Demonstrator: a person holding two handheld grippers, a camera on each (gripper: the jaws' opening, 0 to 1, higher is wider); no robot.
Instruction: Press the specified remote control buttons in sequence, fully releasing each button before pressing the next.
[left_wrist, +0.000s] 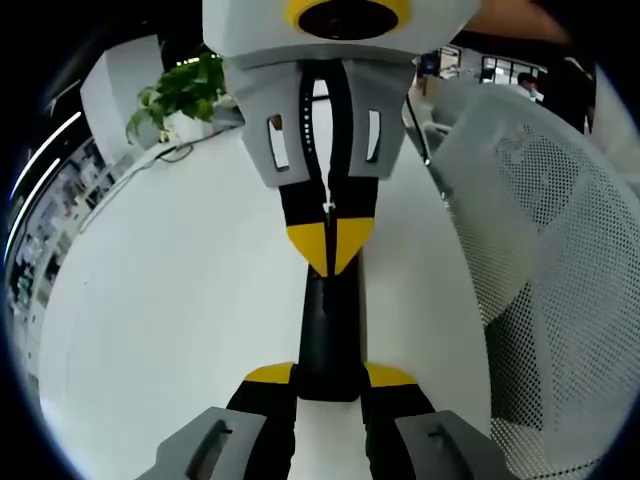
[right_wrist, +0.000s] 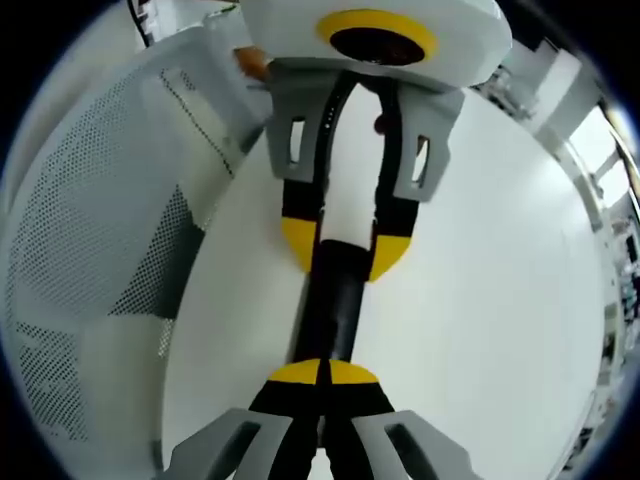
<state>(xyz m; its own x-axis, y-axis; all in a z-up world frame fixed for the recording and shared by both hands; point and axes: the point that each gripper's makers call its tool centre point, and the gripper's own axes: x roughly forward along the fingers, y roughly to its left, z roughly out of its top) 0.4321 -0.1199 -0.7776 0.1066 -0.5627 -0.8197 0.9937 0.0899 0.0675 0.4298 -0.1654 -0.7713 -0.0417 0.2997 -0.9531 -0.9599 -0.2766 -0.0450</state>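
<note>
A slim black remote control (left_wrist: 330, 325) lies lengthwise over the white table (left_wrist: 180, 300). My left gripper (left_wrist: 330, 376) is shut on its near end, one yellow-tipped jaw on each long side. My right gripper (left_wrist: 330, 246) comes in from the top of the left gripper view, shut, with its joined yellow tips resting on the remote's far end. In the right gripper view, the right gripper (right_wrist: 322, 372) has its closed tips on the remote (right_wrist: 330, 300), and the left gripper (right_wrist: 345, 250) grips the opposite end. The buttons are too dark to make out.
A white mesh office chair (left_wrist: 540, 250) stands close beside the table (right_wrist: 480, 300), and it is on the left as the chair (right_wrist: 90, 230) in the right gripper view. A potted green plant (left_wrist: 185, 95) sits at the table's far edge.
</note>
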